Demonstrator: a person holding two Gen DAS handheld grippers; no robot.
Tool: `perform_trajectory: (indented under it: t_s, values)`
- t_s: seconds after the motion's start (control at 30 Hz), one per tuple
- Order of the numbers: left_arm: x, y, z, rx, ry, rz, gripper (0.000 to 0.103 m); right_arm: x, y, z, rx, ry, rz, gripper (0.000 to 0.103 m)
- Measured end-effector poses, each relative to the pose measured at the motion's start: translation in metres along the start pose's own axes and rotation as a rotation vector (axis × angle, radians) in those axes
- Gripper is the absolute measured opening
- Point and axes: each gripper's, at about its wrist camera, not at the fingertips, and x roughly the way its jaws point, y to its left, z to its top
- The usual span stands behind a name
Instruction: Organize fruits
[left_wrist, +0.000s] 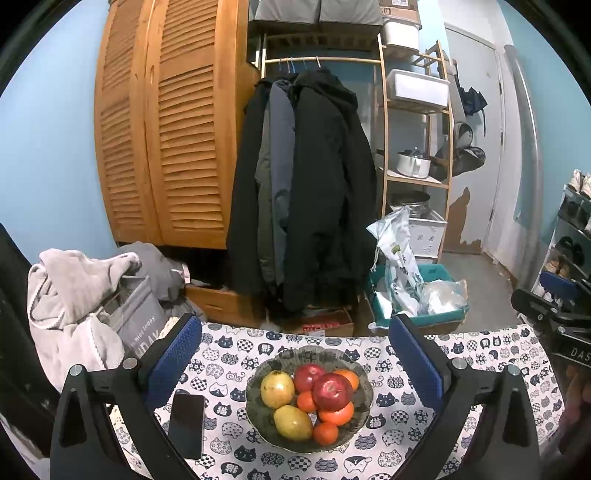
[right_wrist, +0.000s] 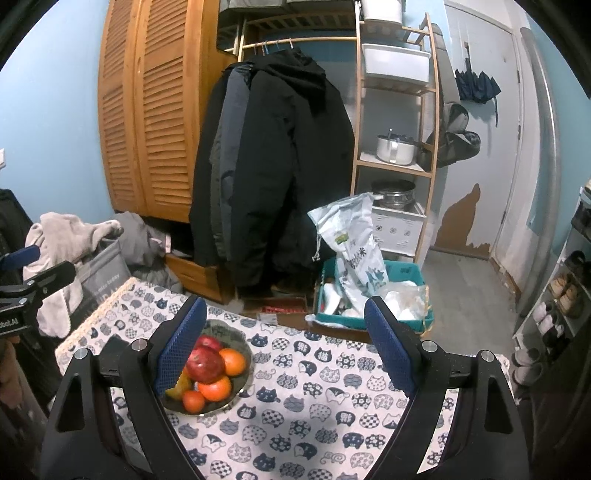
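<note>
- We see a glass bowl (left_wrist: 255, 410) standing on a table covered by a cat-print cloth (left_wrist: 399, 439), roughly midway across the table's width and nearer its far edge than the near one.
- In the bowl we count two red apples, the front one (left_wrist: 331, 391) lying on top of the heap and the other (left_wrist: 308, 376) just behind it, touching.
- Two yellow-green fruits lie on the bowl's left side, one (left_wrist: 277, 388) further back and one (left_wrist: 293, 422) towards the near rim; we cannot tell what kind they are.
- Oranges (left_wrist: 337, 413) fill the right and near parts of the bowl, pressed against the apples.
- A dark phone (left_wrist: 186, 424) lies flat on the cloth just left of the bowl, near the table's left edge.
- Our left gripper (left_wrist: 295, 365) hangs above the bowl with its jaws spread wide and nothing between the blue pads (left_wrist: 173, 362); the bowl shows in the gap.
- Our right gripper (right_wrist: 286, 343) hovers over the table's right part, jaws likewise released and holding nothing; from its camera the bowl (right_wrist: 242, 387) sits at the left, partly hidden behind the left pad (right_wrist: 179, 345).
- Beyond the table's far edge hang dark coats (left_wrist: 314, 184) beside a louvred wooden wardrobe (left_wrist: 166, 129).
</note>
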Motion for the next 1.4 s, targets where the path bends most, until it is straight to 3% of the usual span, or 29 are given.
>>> perform_trajectory:
  t_s: [1.4]
  values:
    - [-0.0018, 0.0006, -0.0001, 0.004, 0.012, 0.006, 0.102, -0.0012, 0.0005, -0.0005, -0.006, -0.002, -0.003, 0.086]
